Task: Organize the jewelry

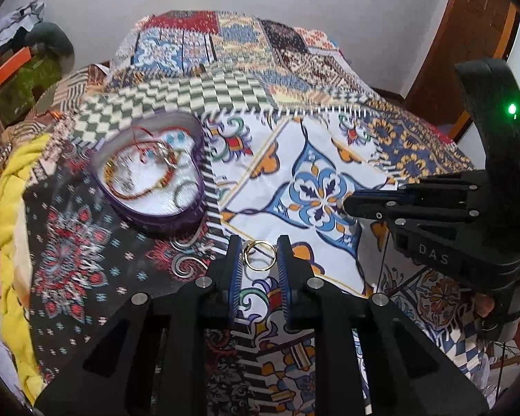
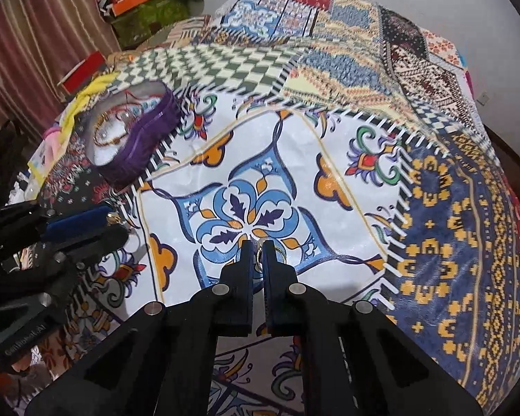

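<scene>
A thin gold ring (image 1: 259, 256) sits between the blue pads of my left gripper (image 1: 259, 254), which is shut on it just above the patterned bedspread (image 1: 315, 159). My right gripper (image 2: 258, 253) is closed on a small gold jewel piece (image 2: 259, 253), part of which pokes out on the right. It hovers over the blue flower motif (image 2: 246, 222). A purple heart-shaped box (image 1: 156, 223), also seen up left as the purple box (image 2: 138, 152), holds red-and-gold bracelets (image 1: 138, 170) and a silver ring (image 1: 185, 192). In the left wrist view the right gripper (image 1: 348, 204) comes in from the right.
A yellow cloth (image 1: 10, 208) is bunched along the bed's left edge. Beyond it stand a green box (image 1: 24, 79) and clutter. A white wall is behind the bed and a wooden door frame (image 1: 450, 52) to the right. The left gripper (image 2: 116, 220) shows in the right wrist view.
</scene>
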`<state>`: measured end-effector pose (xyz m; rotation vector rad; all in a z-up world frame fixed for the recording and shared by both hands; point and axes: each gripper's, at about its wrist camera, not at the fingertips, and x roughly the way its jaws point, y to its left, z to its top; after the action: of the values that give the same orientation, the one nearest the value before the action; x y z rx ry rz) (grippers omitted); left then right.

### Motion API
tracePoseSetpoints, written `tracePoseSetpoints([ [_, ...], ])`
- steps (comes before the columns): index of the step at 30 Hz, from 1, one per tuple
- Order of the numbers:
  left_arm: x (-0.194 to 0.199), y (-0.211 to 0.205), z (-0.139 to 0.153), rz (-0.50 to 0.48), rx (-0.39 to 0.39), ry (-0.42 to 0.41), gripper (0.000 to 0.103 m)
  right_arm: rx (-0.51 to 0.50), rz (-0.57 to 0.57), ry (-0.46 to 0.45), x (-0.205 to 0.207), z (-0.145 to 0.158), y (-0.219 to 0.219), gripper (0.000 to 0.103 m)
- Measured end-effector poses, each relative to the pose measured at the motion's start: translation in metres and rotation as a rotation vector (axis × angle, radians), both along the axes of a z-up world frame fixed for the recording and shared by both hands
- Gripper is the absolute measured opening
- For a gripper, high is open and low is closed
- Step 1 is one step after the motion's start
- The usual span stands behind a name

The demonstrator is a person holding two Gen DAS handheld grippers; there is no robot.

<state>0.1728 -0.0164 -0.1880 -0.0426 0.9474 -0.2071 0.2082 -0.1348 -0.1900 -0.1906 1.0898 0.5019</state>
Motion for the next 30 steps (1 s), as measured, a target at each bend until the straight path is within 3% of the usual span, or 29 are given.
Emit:
tracePoseSetpoints([
  [15,-0.015,0.017,0.034,0.047,-0.005,-0.085,0.019,0.029,-0.034,-0.113,-0.006,0.043,-0.024,0.004],
  [17,-0.015,0.018,0.034,0.051,-0.008,-0.084,0.019,0.034,-0.019,-0.073,-0.003,0.040,-0.024,0.006],
  [19,-0.015,0.020,0.032,0.056,-0.006,-0.079,0.019,0.029,-0.013,-0.018,0.000,0.030,-0.021,0.015],
  [21,-0.014,0.022,0.030,0.059,-0.009,-0.074,0.019,0.006,-0.009,-0.006,0.001,0.021,-0.016,0.032],
  [28,-0.014,0.028,0.024,0.068,-0.010,-0.061,0.019,-0.068,0.017,0.066,0.013,-0.018,0.002,0.033],
  [30,-0.013,0.030,0.023,0.073,-0.016,-0.060,0.019,-0.069,0.024,0.049,0.012,-0.019,0.002,0.033],
])
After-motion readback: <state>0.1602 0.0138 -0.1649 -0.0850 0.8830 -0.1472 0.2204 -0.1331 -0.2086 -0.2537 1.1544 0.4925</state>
